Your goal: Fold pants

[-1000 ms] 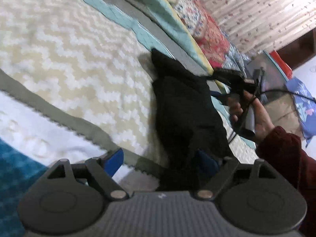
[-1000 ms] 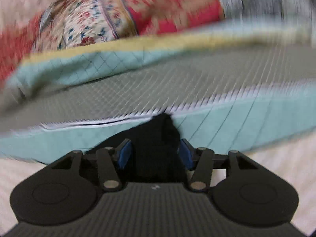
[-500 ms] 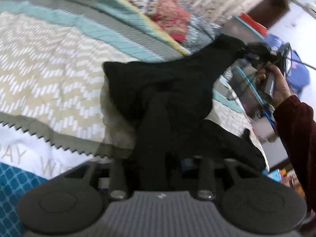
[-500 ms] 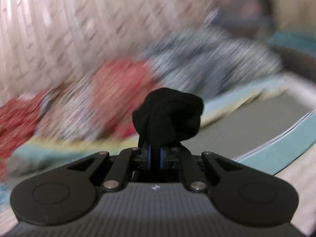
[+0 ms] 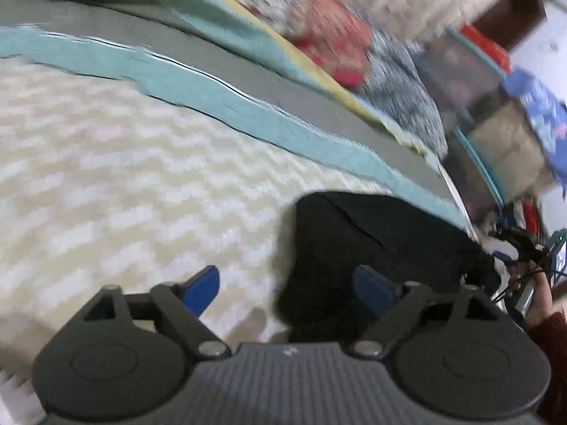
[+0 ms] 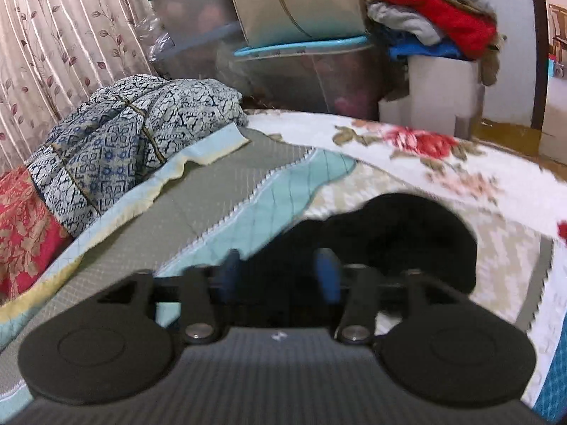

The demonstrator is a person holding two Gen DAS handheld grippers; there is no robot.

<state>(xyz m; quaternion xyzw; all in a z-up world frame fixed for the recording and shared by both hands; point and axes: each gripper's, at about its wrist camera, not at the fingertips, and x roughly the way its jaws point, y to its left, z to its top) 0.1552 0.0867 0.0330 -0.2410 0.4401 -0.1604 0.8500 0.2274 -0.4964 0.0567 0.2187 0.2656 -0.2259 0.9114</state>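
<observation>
Both my left hand-held gripper and right hand-held gripper are spreading open, pinching nothing, over the black pants bunched on the bed just ahead, so the loose fold may slump apart.

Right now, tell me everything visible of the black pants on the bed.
The black pants are a dark, soft, matte fabric, gathered into a compact folded bundle with creases across the top. They lie flat on the cream zigzag-patterned quilt, near its teal band. In the right wrist view the pants show a rounded outline. The left gripper and right gripper both have opening jaws; the fabric lies between and beyond the blue pads, none visibly pressing it. Finer detail is lost in the darkness.
</observation>
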